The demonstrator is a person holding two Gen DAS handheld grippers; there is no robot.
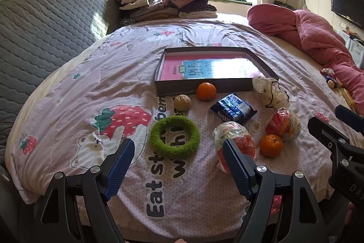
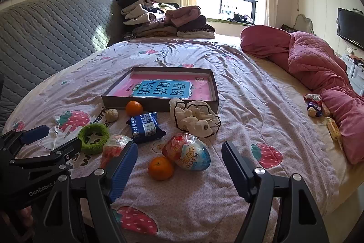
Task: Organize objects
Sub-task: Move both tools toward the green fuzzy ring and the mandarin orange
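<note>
On the bed (image 1: pixel 204 186) a shallow box (image 1: pixel 204 85) lay open with a pink book flat inside, seemingly meant as the place to gather the loose things strewn along its near side. Both tongs stood released, holding nothing, angled down over the spread. The left tongs (image 1: pixel 177 167) hung just near of the green ring (image 1: pixel 174 137), with a wrapped egg (image 1: pixel 234 142) beside their right finger. The right tongs (image 2: pixel 179 165) framed an orange (image 2: pixel 161 168) touching a second wrapped egg (image 2: pixel 186 154). Farther off, nearer the box, lay a blue packet (image 2: pixel 145 126), a walnut (image 2: pixel 111 115), another orange (image 2: pixel 134 108) and a cream scrunchie (image 2: pixel 195 117).
</note>
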